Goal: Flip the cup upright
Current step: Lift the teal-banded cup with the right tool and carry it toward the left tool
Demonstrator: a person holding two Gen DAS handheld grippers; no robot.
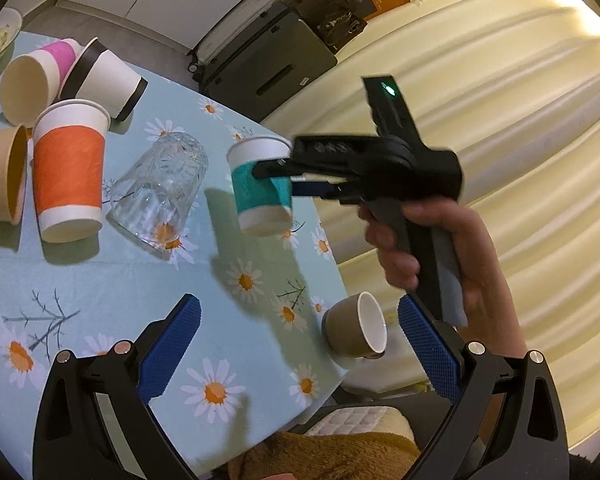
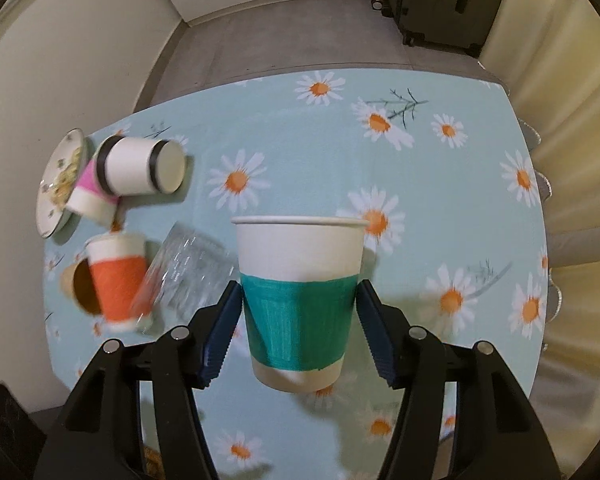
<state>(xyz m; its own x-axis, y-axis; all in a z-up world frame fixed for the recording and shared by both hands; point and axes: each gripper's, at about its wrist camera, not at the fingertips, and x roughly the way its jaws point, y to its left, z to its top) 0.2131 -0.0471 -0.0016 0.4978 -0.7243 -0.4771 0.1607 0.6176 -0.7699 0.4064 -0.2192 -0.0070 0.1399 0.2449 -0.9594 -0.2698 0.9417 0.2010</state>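
Note:
My right gripper (image 2: 298,320) is shut on a white paper cup with a teal band (image 2: 298,300) and holds it upright above the flowered table, rim up. The same cup (image 1: 262,186) shows in the left wrist view, clamped by the right gripper (image 1: 276,180) in the air. My left gripper (image 1: 300,344) is open and empty, low over the table's near edge. A small beige ceramic cup (image 1: 356,330) lies on its side just between and beyond its fingertips, close to the right pad.
Several cups lie tipped at the left: an orange-banded one (image 1: 68,172), a glass tumbler (image 1: 160,188), a brown one (image 1: 2,172), a pink one (image 1: 36,76) and a black-banded one (image 1: 104,80). A plate (image 2: 62,182) sits at the table's far left. A dark suitcase (image 1: 260,68) stands beyond the table edge.

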